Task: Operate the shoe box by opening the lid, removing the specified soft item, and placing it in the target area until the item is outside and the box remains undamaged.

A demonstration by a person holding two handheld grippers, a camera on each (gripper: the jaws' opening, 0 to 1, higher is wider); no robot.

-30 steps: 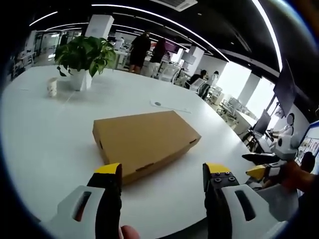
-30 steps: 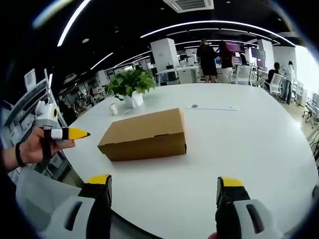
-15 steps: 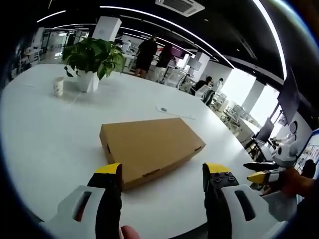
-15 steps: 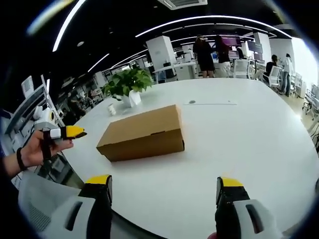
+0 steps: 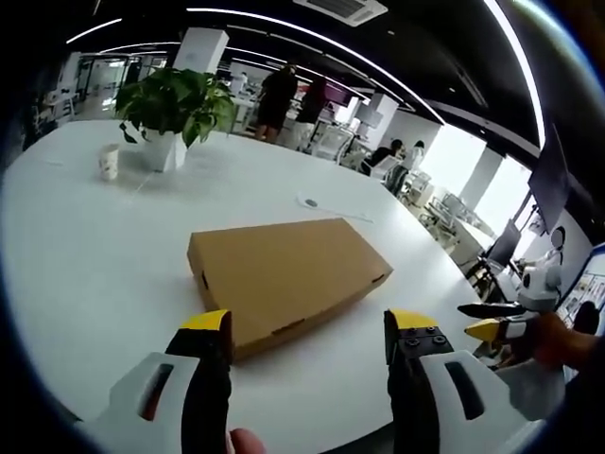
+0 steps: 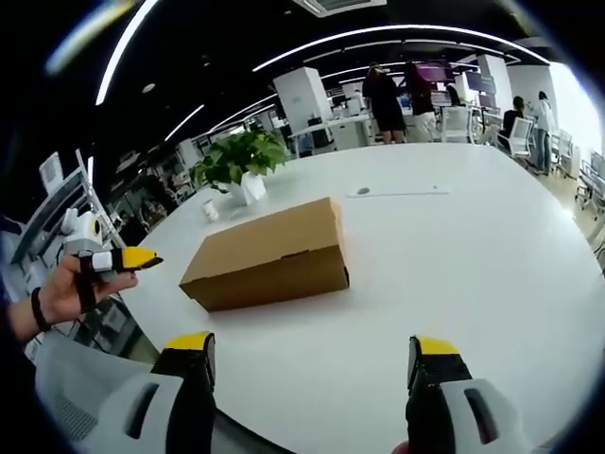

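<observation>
Right now you're at the approach step: nothing's been touched, the plain brown cardboard shoe box (image 5: 284, 274) w/ its flat lid is closed on the big white round table (image 5: 85, 255), near the edge closest to you.

Your left gripper (image 5: 307, 331), yellow-tipped black jaws, is spread wide and holding nothing, hovering short of the box's near corner. Your right gripper (image 6: 312, 355) is likewise wide apart and empty, well back from the box front wall. In the right gripper view the left tool's yellow tip pokes in at the left, held in your hand (image 6: 57, 293).

Box orientation: in the left gripper view its long axis runs from lower left to upper right, a short end wall facing left. In the right gripper view you're looking at a long side wall w/ a tuck-tab slot, so the lid prob. opens from that side; hinge side I can't tell.

Next move, my guess: bring one gripper down to steady the box, slip the other jaw under the lid's front lip and lift gently, no crushing the cardboard. Contents can't be seen yet.

Potted green plant (image 5: 165, 109) and small paper cup (image 5: 109, 163) sit well apart, far side.
</observation>
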